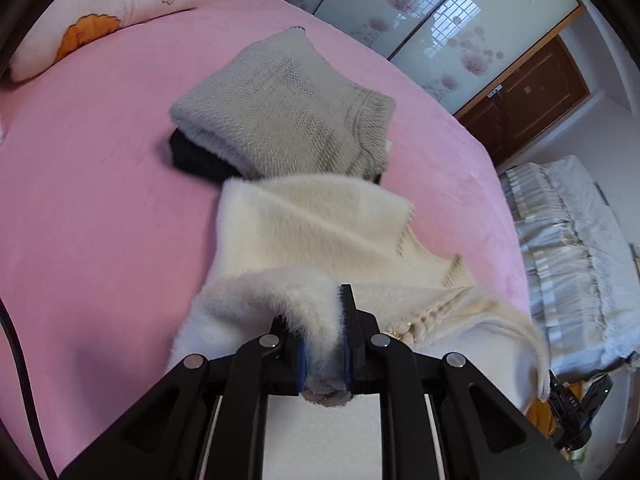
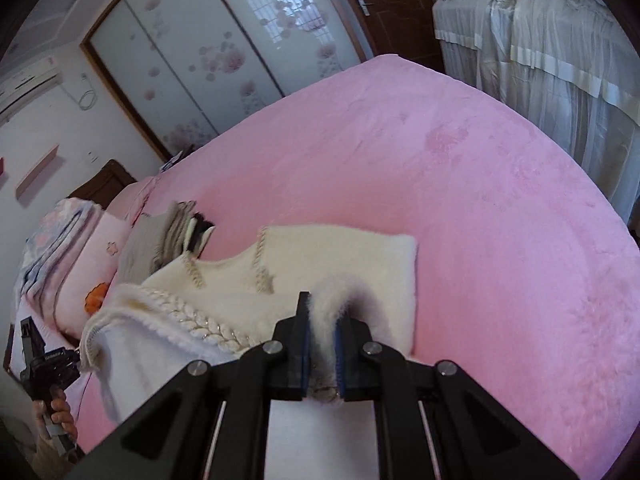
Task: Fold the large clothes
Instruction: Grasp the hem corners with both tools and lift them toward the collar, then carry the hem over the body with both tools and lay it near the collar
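2 grippers work over 1 pink bed (image 2: 480,184), where 3 garments show: 1 fluffy white sweater (image 1: 320,232), 1 folded grey sweater (image 1: 280,116) and 1 dark garment (image 1: 192,156) under the grey one, plus 1 pillow (image 1: 100,12). The left gripper (image 1: 324,344) is clamped on a fold of the white sweater's edge; the right gripper (image 2: 322,344) pinches another edge likewise. The sweater's far part lies on the bed beside the grey one.
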Motion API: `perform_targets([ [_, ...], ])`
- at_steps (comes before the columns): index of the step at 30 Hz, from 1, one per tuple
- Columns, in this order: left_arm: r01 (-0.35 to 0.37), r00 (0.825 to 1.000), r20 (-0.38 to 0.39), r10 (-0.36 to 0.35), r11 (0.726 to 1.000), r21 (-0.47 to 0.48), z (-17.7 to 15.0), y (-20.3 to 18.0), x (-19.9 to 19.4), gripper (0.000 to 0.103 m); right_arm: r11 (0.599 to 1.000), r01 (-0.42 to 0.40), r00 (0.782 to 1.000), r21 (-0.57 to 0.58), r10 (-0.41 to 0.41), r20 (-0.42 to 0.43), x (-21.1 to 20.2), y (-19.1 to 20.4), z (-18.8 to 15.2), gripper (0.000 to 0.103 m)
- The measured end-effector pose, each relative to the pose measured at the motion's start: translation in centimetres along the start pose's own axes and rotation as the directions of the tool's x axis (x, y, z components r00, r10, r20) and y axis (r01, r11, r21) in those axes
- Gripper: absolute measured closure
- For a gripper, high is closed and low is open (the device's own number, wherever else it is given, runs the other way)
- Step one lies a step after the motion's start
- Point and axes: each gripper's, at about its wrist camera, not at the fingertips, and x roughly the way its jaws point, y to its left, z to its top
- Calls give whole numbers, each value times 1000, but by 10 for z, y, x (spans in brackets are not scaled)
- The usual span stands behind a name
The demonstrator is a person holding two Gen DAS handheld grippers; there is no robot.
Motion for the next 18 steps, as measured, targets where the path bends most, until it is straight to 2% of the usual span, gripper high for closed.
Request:
perform_targets([
  [1, -8, 999, -31, 9, 1000, 10, 7, 0, 22, 87, 1000, 12, 1000, 4, -12, -28, 25, -4, 4, 93],
  [2, -53, 997, -62, 54, 998, 25, 8, 0, 39, 86, 998, 55, 995, 8, -55, -81, 51, -8, 5, 92],
  [3, -140, 985, -91, 144, 989, 47, 10, -2, 61, 86, 995, 101, 986, 8, -99, -130, 69, -12, 3, 88],
  [4, -170, 979, -105, 177, 983, 71, 12, -2, 75, 86, 989, 147, 974, 1, -144, -172, 87, -15, 0, 87],
  [6, -179, 973, -128, 191, 979, 102, 14, -4, 86, 86, 992, 124, 977, -6, -123, -171, 95, -19, -2, 85],
  [9, -129, 977, -154, 147, 984, 121, 22, -4, 85, 84, 999, 18, 988, 40, -11, -152, 86, -32, 0, 79],
  [11, -80, 984, -154, 91, 994, 73, 30, 3, 80, 84, 996, -34, 991, 81, 44, -123, 78, -43, 5, 67],
  [13, -15, 987, -157, 19, 1000, 25, 35, 9, 70, 83, 995, -49, 997, 92, 54, -62, 62, -49, 9, 49],
  [15, 26, 987, -159, -24, 1000, 13, 39, 12, 64, 82, 995, -52, 998, 86, 54, -24, 52, -54, 13, 41],
  [18, 26, 986, -167, -13, 997, 77, 35, 6, 62, 82, 1000, 21, 999, -15, -22, -36, 57, -43, 19, 41],
])
